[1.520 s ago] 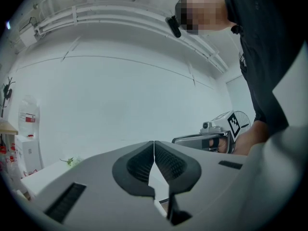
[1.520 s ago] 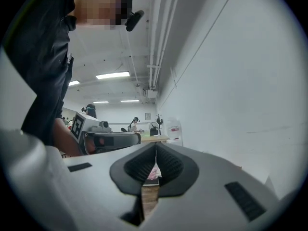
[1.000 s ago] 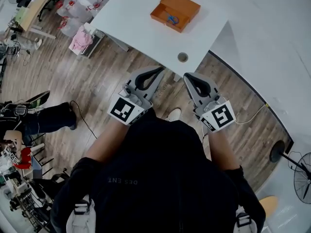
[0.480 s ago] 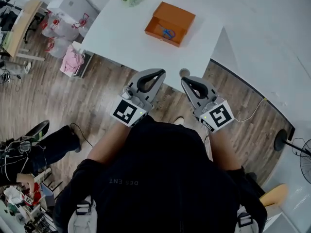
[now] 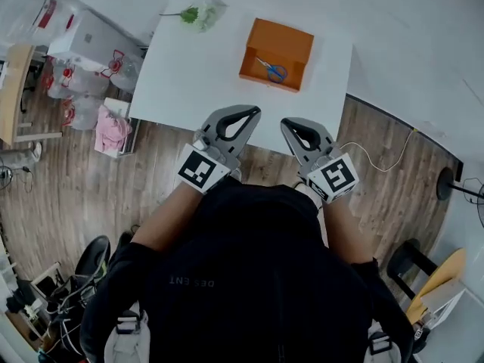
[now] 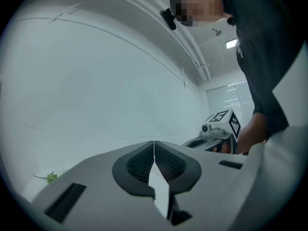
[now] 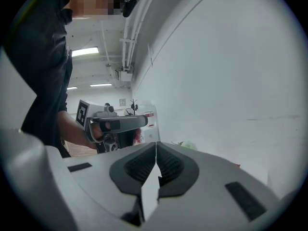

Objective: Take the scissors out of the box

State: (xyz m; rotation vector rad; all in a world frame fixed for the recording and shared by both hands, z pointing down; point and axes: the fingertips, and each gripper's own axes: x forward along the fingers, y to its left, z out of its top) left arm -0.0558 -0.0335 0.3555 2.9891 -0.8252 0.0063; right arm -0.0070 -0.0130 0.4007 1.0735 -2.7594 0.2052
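Well, the blue-handled metal scissors [image 5: 270, 67] lie in the open orange box [image 5: 291, 40] near the white table's [image 5: 197, 74] far edge. They look light, stiff and slick, so I'd pinch the handles [image 5: 277, 73]. My left gripper [image 5: 253, 112] is closed and empty; my right gripper's [image 5: 286, 125] jaws are opening with nothing between them.

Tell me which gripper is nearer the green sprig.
Left. The left gripper is short of the green sprig, slightly right; the right gripper, jaws opening, empty, is farther right.

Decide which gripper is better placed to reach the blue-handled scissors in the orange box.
Probably left: the left gripper is nearer the scissors and points at the box; the right gripper, empty, jaws opening, aims past it.
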